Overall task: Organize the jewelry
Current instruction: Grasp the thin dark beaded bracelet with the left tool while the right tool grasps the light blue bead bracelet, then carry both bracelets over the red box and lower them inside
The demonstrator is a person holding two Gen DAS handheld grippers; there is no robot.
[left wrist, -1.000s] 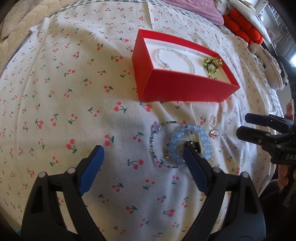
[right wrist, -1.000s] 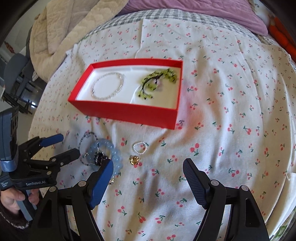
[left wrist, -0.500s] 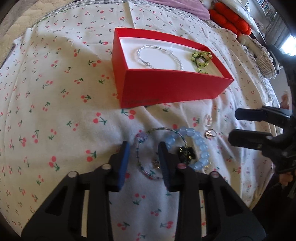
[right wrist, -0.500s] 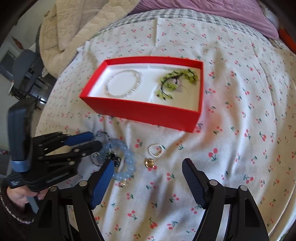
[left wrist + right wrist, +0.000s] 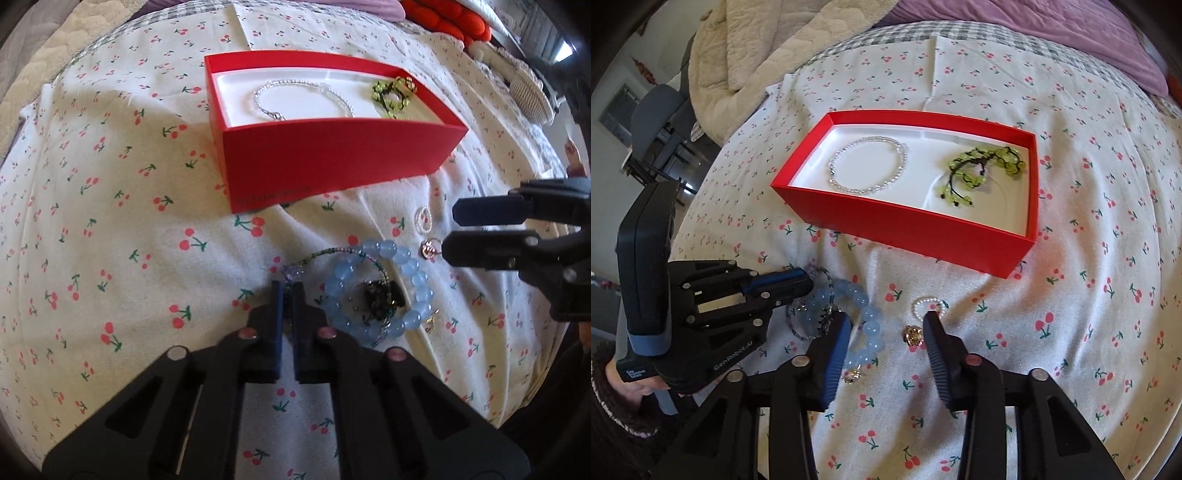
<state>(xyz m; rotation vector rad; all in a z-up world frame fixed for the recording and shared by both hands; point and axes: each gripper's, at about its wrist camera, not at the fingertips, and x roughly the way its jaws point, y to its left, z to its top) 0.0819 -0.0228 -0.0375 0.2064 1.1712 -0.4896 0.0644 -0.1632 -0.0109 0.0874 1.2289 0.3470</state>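
On the cherry-print cloth stands a red box (image 5: 332,158) (image 5: 905,229) with a clear crystal bracelet (image 5: 303,96) (image 5: 868,166) and a green bead bracelet (image 5: 393,98) (image 5: 982,170) inside. In front of it lie a blue bead bracelet (image 5: 404,254) (image 5: 866,301), a thin seed-bead bracelet (image 5: 325,253) (image 5: 829,284), a pearl ring (image 5: 424,219) (image 5: 925,302) and a gold ring (image 5: 428,249) (image 5: 912,334). My left gripper (image 5: 288,290) (image 5: 809,282) is shut on the thin bracelet near its purple bead. My right gripper (image 5: 886,325) (image 5: 450,232) is closing, with the gold ring and part of the blue bracelet between its jaws, untouched.
A dark charm (image 5: 380,295) lies inside the blue bracelet and a small gold piece (image 5: 853,376) beside it. A beige quilt (image 5: 746,62) and purple blanket (image 5: 1052,33) lie behind the box, orange cushions (image 5: 450,22) at the far right. A chair (image 5: 661,122) stands off the bed's left.
The left jaws went from wide to shut on the thin bracelet. The right jaws narrowed around the gold ring. Both grippers came nearer to the loose jewelry.
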